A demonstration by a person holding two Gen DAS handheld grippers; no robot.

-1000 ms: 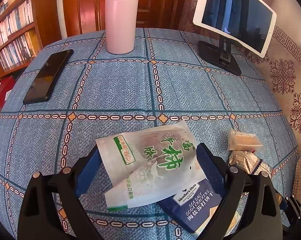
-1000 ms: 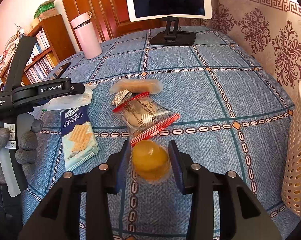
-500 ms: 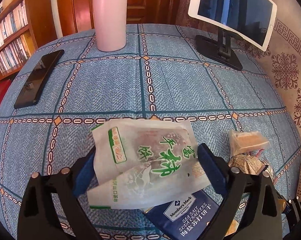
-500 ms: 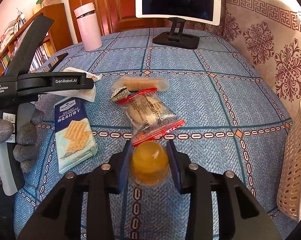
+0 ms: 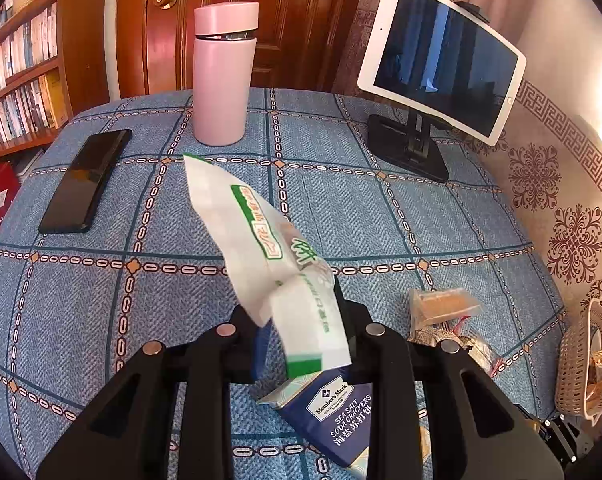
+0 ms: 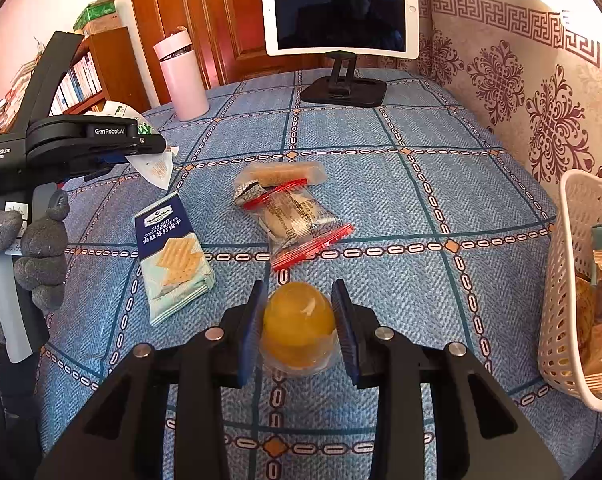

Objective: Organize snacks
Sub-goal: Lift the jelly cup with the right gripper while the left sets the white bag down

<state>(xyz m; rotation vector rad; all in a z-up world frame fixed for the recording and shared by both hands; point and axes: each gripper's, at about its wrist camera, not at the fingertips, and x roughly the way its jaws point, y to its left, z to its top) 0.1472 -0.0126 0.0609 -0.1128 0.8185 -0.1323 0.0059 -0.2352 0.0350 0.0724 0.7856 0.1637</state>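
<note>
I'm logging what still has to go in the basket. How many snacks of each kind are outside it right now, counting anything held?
White-and-green pouch, held in the left gripper: 1
Orange jelly cup, held in the right gripper: 1
Blue soda cracker pack: 1
Clear-wrapped snacks on the tablecloth: 2
Small foil-wrapped piece: 1
Total: 6

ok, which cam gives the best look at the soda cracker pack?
Right wrist view: the soda cracker pack lies in full view on the tablecloth, label and cracker picture readable. In the left wrist view the pack is partly hidden by the gripper and the white-green snack bag.
</note>
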